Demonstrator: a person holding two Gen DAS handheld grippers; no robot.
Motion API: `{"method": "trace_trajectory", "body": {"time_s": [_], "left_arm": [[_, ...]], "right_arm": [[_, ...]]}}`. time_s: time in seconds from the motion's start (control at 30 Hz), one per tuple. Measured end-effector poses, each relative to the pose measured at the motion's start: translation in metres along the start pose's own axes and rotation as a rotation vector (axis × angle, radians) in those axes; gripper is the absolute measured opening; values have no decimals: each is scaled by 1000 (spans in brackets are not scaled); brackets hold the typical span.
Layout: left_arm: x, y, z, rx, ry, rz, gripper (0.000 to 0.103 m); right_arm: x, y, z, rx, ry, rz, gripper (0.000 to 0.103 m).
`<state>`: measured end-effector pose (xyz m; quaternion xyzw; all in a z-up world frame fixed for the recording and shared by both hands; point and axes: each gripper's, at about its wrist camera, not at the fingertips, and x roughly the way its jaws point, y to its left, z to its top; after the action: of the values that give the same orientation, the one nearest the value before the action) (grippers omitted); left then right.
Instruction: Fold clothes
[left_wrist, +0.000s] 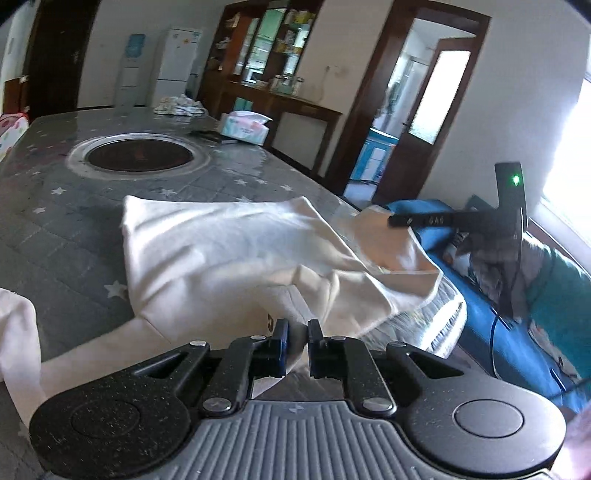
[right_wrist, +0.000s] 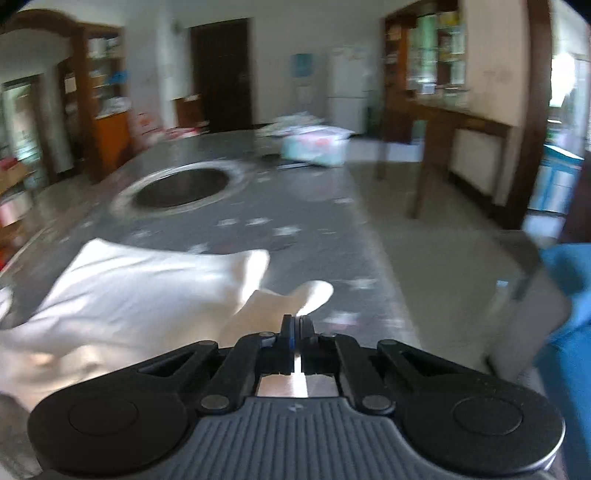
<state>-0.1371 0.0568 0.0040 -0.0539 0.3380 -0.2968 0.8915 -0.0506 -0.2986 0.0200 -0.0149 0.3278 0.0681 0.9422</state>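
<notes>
Presently we note the cream garment (left_wrist: 229, 251) spread on the star-patterned table (left_wrist: 74, 206). Our left gripper (left_wrist: 297, 332) pinches its near edge; our right gripper (right_wrist: 296, 325) is closed on a raised fold.

Place: you work in a home's living and dining room.
Evidence: fridge (left_wrist: 176, 66), water dispenser (left_wrist: 130, 68), display cabinet (left_wrist: 258, 51), tissue box (left_wrist: 244, 126) on table (left_wrist: 55, 206).
</notes>
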Motion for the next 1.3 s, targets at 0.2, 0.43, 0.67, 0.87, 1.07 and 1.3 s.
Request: {"method": "trace_trajectory", "body": {"time_s": [0.2, 0.43, 0.67, 0.87, 1.07, 1.3], "left_arm": [[-7, -5, -18, 45, 50, -45, 12], [-13, 0, -26, 41, 65, -15, 15], [-21, -3, -20, 62, 23, 21, 24], [-13, -1, -12, 42, 6, 37, 46], [6, 10, -5, -24, 40, 45, 48], [15, 14, -8, -38, 65, 33, 21]], "right_arm": [[-24, -36, -11, 55, 27, -158, 17], [-38, -11, -6, -27, 38, 131, 40], [-35, 58, -5, -239, 106, 503, 54], [-9, 95, -6, -346, 177, 578, 55], [22, 110, -17, -340, 260, 601, 48], [14, 109, -21, -344, 257, 615, 13]]}}
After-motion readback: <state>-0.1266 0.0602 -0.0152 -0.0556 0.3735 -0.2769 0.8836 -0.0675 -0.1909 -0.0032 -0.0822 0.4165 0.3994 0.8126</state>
